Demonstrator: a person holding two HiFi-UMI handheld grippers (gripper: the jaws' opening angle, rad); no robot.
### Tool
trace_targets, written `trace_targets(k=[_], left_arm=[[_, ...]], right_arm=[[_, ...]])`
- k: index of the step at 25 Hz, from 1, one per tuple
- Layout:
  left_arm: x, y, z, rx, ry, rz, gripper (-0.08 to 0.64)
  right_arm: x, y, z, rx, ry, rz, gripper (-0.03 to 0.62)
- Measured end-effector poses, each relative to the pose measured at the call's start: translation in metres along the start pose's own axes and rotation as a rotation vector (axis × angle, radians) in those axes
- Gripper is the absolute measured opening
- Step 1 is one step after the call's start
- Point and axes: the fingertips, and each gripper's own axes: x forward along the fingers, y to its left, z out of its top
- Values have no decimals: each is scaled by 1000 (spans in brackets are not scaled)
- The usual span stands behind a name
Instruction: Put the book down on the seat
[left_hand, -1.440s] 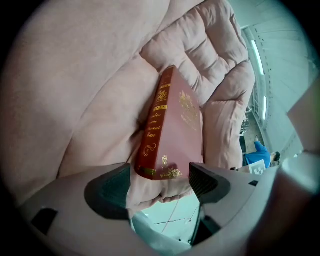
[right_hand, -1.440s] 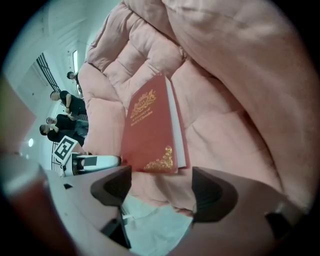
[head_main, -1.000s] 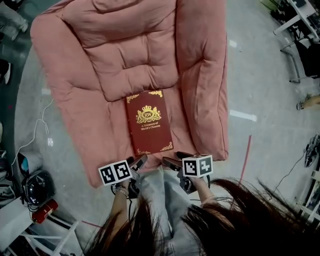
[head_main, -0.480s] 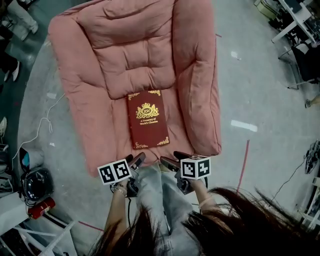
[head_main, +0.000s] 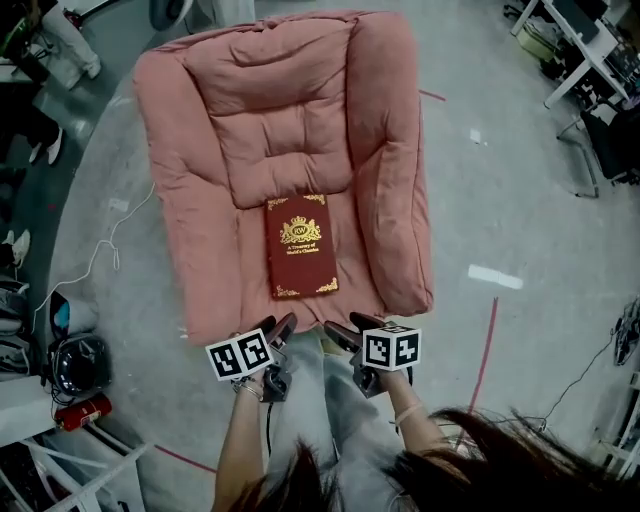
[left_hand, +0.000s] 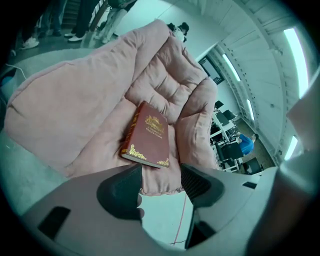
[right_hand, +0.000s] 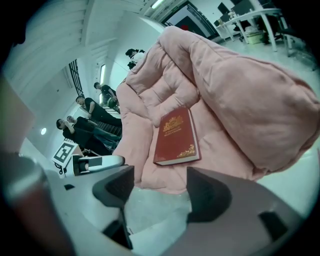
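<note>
The red book (head_main: 301, 246) lies flat, cover up, on the seat of a pink padded armchair (head_main: 200, 200). The chair stands on a grey concrete floor (head_main: 500, 180) marked with a red line (head_main: 487, 345). Desks (head_main: 585, 40) stand far right. Before the chair's front edge, the left gripper (head_main: 280, 325) and right gripper (head_main: 348, 328) hang clear of the book, their jaws apart and closing on nothing.

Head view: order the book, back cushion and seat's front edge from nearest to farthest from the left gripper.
From the left gripper, jaws closing, nothing between them:
1. Seat's front edge, just ahead of it.
2. Book, mid-seat.
3. Back cushion, at the far end.
</note>
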Motion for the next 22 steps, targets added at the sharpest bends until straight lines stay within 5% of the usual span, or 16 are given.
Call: trace_targets(k=[8,22], left_arm=[[-34,-14,17,30,-95,60,201],[-99,-55,19,119,-143,44,138]], right_arm=[[-22,25,16,-30,-76,-11,328],[-67,83,21,-166,-147,-49,253]])
